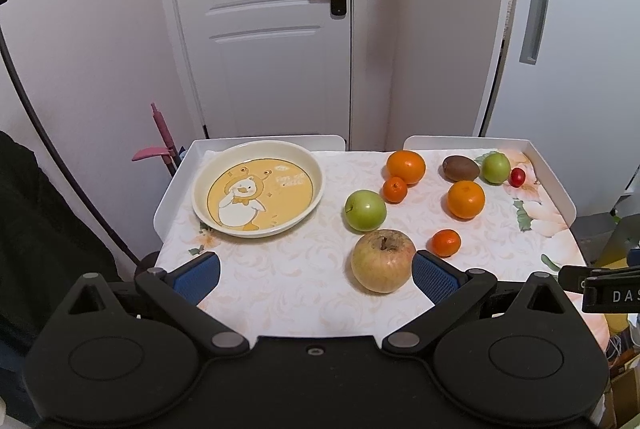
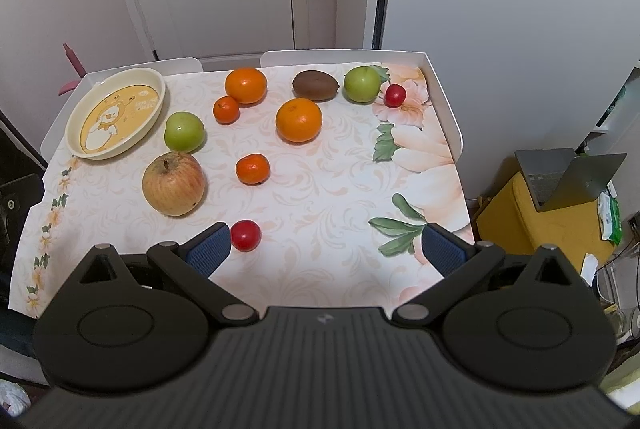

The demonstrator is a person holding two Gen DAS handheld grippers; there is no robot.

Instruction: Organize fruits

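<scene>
- Duck-print plate (image 1: 258,185), cream rim, yellow centre w/ cartoon duck: nothing in it. Sits at approx. 10 o'clock on the tray table (image 2: 444,101), on a floral cloth (image 2: 320,197).
- All fruit lies loose on the cloth, outside the plate.
- Large yellow-red apple (image 2: 174,183): at 6 o'clock from the plate, nearest the L gripper.
- Green apple (image 2: 184,131): just beside plate rim at its 3 o'clock; whether it touches the rim, cannot tell.
- Second green apple (image 2: 362,84) at far R, kiwi (image 2: 315,85) just beside it at 9 o'clock, small red fruit (image 2: 395,95) at its 4 o'clock, close to it.
- Two big oranges: one far centre (image 2: 245,85), one mid-table (image 2: 298,119).
- Two small mandarins: one (image 2: 226,109) just at 7 o'clock of the far orange, one (image 2: 252,169) alone mid-cloth.
- Another small red fruit (image 2: 245,235) at near edge, just beside the R gripper's L pad.
- L gripper (image 1: 316,275): jaws wide apart, holding nothing; hovers at near edge, R pad (image 1: 434,273) close beside the large apple, contact unclear.
- R gripper (image 2: 326,255): jaws wide apart, holding nothing; over near-R cloth.
- Bkgd: white door (image 1: 260,21).
</scene>
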